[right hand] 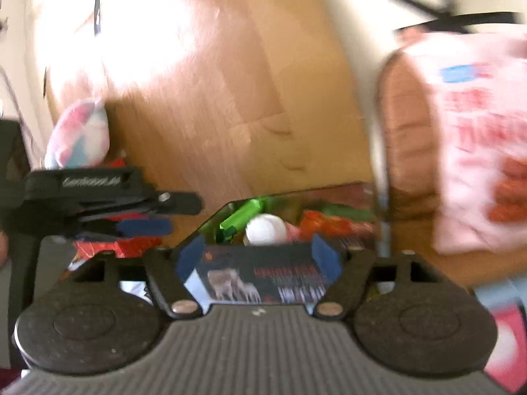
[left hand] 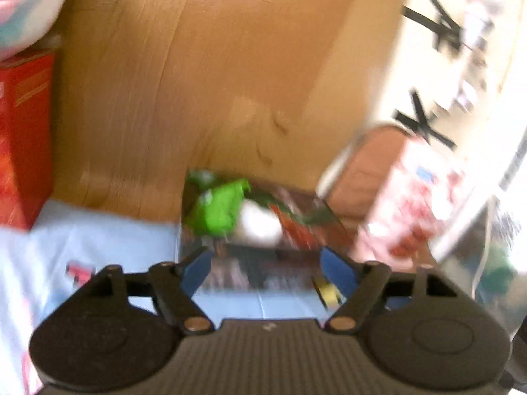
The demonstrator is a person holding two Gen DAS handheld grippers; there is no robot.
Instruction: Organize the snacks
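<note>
A dark open-topped snack box [right hand: 260, 283] with an animal picture on its side holds green, red and white wrapped snacks [right hand: 263, 227]. My right gripper [right hand: 260, 255] is shut on the box's near wall, its blue pads at both ends. In the left wrist view the same box [left hand: 260, 263] lies between the blue pads of my left gripper [left hand: 266, 266], which stands wide and does not clearly touch it. The left gripper also shows in the right wrist view [right hand: 145, 227], to the left of the box. Both views are blurred by motion.
A big cardboard box wall [left hand: 214, 82] stands behind. A red carton [left hand: 23, 138] and a pastel bag [left hand: 29, 6] sit at left. A pink and white snack bag [right hand: 477, 138] and a brown bread pack [right hand: 405, 125] are at right. A light blue cloth [left hand: 98, 247] lies underneath.
</note>
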